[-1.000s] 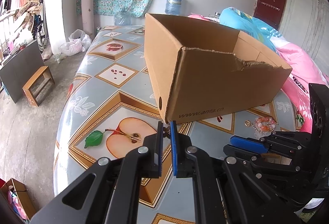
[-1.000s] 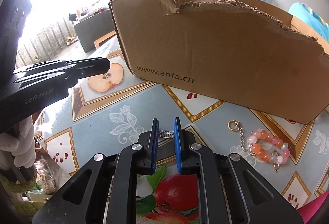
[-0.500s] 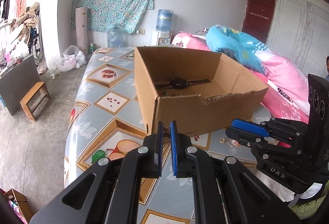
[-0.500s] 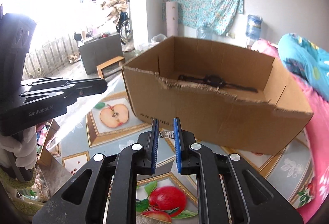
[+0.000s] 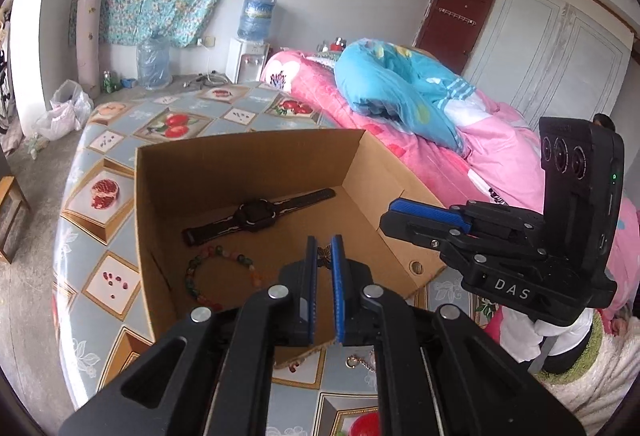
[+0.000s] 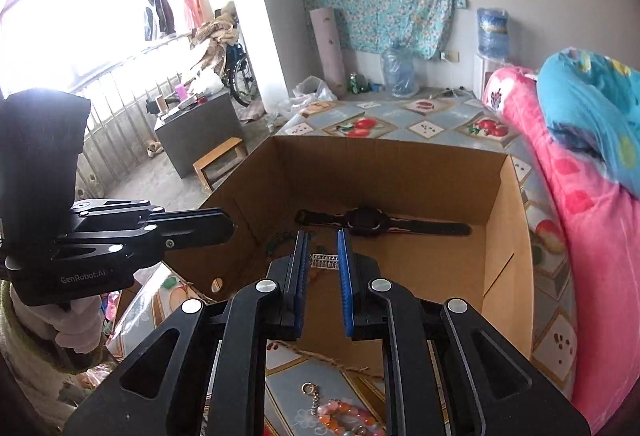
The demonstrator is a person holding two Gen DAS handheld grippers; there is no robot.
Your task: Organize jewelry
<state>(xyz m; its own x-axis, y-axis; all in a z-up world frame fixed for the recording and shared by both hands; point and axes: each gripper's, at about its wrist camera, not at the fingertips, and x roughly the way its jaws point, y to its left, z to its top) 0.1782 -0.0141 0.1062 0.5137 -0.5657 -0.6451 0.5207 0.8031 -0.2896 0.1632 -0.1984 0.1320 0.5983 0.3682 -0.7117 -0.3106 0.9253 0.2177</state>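
Observation:
An open cardboard box (image 5: pixel 248 156) (image 6: pixel 512 236) stands on the fruit-patterned table. Inside it lie a black watch (image 5: pixel 256 214) (image 6: pixel 364 222) and a bracelet of green and orange beads (image 5: pixel 218 276). My left gripper (image 5: pixel 323 256) hangs over the box, shut on a small brown butterfly-shaped ornament (image 5: pixel 323 257). My right gripper (image 6: pixel 323 260) is also over the box, shut on a small silver link piece (image 6: pixel 323 260). A pink and orange bead bracelet with a gold clasp (image 6: pixel 340 414) lies on the table in front of the box.
A pink and blue quilt (image 5: pixel 420 96) (image 6: pixel 592 156) is piled along the right of the table. The table edge (image 5: pixel 64 236) drops to the floor on the left, where a wooden stool (image 6: pixel 218 160) and a grey cabinet (image 6: pixel 192 128) stand.
Both grippers have risen and moved forward over the box with their pieces held. The view went from the box's outer wall to looking down into it.

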